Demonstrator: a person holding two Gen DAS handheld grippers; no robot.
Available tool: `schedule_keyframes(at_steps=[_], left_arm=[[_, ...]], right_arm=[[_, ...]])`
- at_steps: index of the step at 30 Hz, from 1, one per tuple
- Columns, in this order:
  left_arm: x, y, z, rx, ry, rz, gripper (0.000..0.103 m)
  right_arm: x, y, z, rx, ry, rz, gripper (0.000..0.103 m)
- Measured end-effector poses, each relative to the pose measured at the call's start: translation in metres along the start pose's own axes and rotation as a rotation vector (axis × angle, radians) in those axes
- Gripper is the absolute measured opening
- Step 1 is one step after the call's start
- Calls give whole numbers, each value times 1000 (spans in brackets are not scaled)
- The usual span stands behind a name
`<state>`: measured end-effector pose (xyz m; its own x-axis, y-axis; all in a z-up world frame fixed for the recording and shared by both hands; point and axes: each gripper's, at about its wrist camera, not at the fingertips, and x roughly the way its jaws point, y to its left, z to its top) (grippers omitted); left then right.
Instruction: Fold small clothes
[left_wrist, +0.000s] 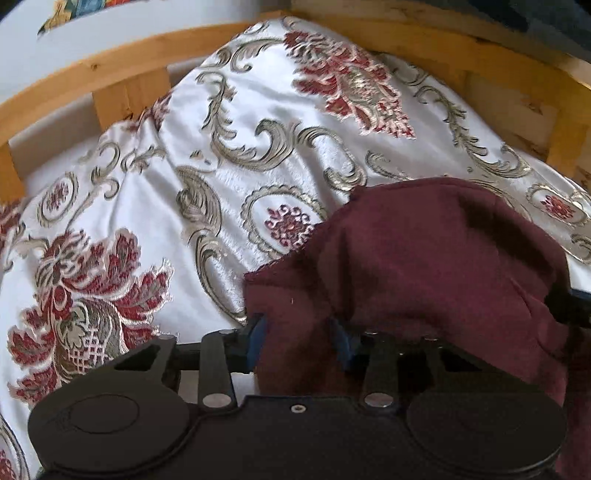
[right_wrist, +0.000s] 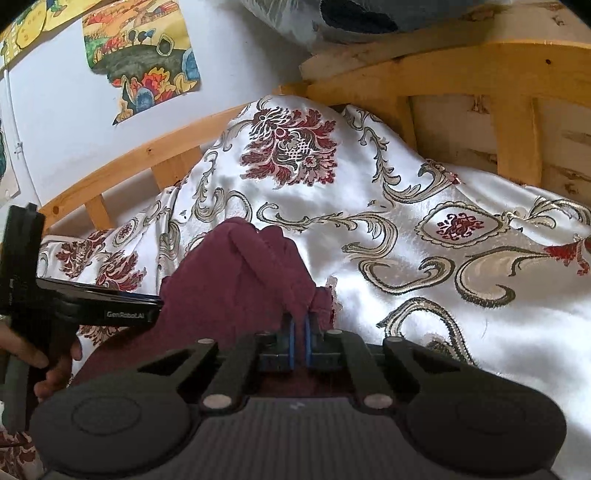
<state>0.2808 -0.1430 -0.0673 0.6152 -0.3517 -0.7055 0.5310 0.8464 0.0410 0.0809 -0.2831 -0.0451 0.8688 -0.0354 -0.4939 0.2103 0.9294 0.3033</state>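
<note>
The garment (left_wrist: 424, 258) is a small maroon knit, soft and limp, lying bunched on the bedspread (left_wrist: 229, 155) close in front of both grippers. It looks light and will likely sag wherever it is not held, so the sound places to take it are edges and corners, not the loose middle, with both grips kept apart to hold a fold line taut. Its matte, slightly fuzzy surface should give the pads good purchase, while the satin beneath it looks slick and may let the cloth slide when dragged. The right gripper (right_wrist: 300, 332) has its blue pads pressed together on a gathered ridge of the cloth, which rises in pleats from the pinch. The left gripper (left_wrist: 301, 332) stands about half spread with a fold of the cloth between its blue fingers (left_wrist: 258, 332); whether the pads already press on it cannot be told, since the cloth drapes over the far one. The bedspread is glossy white with woven scrolls in gold-grey and dark red flowers, rumpled into a mound. A pine bed frame (right_wrist: 461, 70) of plain rails runs behind it, against a white wall with paintings (right_wrist: 142, 55).
</note>
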Motion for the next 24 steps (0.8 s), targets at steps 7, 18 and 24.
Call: schedule_keyframes(at_steps=[7,18,24], left_arm=[[9,22,2,-150,53,-51,52],[7,-6,-2,22,-4,109,7],[-16,0,-13,11,-117,97,3]], right_arm=[[0,-2,2,10,7,14,7],[-2,-3,3,17,11,28,8],[-2,-2,4,17,7,31,8]])
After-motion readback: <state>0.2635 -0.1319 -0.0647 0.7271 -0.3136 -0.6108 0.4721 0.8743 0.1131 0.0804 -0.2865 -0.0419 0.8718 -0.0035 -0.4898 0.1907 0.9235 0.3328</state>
